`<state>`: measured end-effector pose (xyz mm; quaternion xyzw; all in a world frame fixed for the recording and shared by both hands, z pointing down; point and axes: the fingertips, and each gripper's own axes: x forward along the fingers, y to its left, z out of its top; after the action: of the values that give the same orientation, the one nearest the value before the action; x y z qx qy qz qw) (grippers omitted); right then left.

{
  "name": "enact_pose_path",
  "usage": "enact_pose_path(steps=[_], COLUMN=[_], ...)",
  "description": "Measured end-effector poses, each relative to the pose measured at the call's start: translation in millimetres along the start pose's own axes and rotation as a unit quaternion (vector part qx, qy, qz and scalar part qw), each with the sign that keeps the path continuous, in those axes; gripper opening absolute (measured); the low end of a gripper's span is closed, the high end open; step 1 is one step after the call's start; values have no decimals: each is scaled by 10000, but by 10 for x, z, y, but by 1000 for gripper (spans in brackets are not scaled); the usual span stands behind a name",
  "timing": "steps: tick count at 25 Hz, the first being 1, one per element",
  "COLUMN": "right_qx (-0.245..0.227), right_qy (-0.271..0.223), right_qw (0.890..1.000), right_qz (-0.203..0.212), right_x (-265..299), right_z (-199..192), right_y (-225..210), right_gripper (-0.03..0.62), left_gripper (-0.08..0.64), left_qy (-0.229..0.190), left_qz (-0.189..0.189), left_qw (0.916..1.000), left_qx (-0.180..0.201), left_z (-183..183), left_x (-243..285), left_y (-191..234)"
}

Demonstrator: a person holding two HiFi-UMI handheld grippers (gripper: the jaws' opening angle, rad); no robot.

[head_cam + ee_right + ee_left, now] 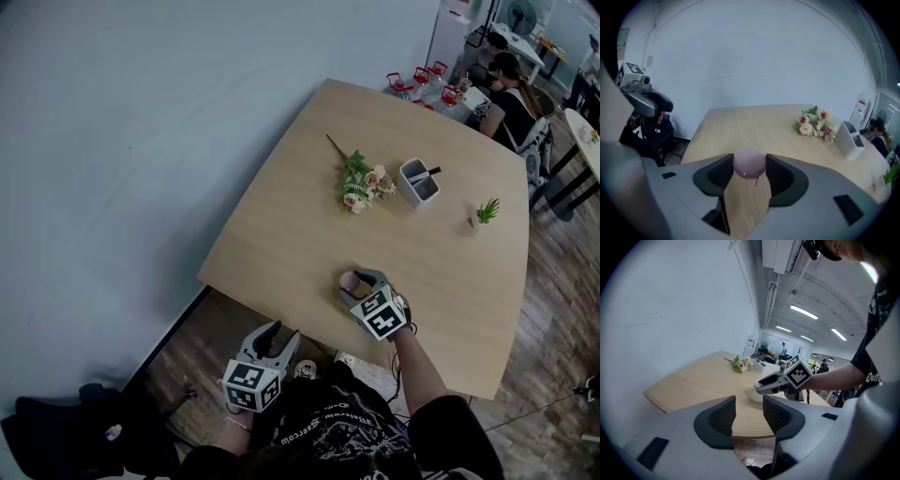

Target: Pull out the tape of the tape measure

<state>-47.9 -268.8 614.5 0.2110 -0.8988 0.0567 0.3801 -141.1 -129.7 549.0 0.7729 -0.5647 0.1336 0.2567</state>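
A round pink tape measure [350, 280] [749, 163] sits between the jaws of my right gripper [359, 281] [750, 158], both pads pressing on its sides, just above the near part of the wooden table [281, 234]. A small metal tab [756, 180] hangs under the case. My left gripper [279, 334] [749, 405] hangs off the table's near edge, beside the person's body, open with nothing between its fingers. It points towards the right gripper [774, 383].
A bunch of artificial flowers [361, 183], a white pen holder [418, 180] and a small potted plant [486, 212] stand further back on the table. A white wall runs along the left. A black bag [56, 422] lies on the floor. People sit at tables at back right.
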Motion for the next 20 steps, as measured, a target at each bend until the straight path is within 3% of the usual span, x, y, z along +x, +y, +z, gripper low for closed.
enact_pose_path(steps=[4, 7, 11, 13, 16, 20], right_qx=[-416, -698, -1090, -1149, -1185, -1270], right_qy=[-305, -420, -478, -537, -591, -697], right_qw=[9986, 9964, 9924, 9914, 9906, 9888], right_qz=[-134, -231, -303, -315, -343, -357], right_x=[-330, -572, -782, -870, -965, -1074], right_z=[225, 298, 345, 362, 367, 415], right_y=[65, 146, 277, 337, 408, 502], right_gripper=[230, 230, 230, 230, 230, 230], left_gripper=[196, 221, 226, 230, 238, 238], left_qy=[-18, 102, 151, 322, 506, 495], left_qz=[-675, -1404, -1938, -2345, -2895, -3302], left_qw=[9968, 9859, 9715, 9553, 9221, 8935], left_qx=[-429, -902, -1356, -1772, -2516, -3002], left_z=[120, 213, 384, 436, 523, 652], left_x=[144, 284, 478, 580, 711, 791], left_y=[-159, -364, -513, -617, -754, -884])
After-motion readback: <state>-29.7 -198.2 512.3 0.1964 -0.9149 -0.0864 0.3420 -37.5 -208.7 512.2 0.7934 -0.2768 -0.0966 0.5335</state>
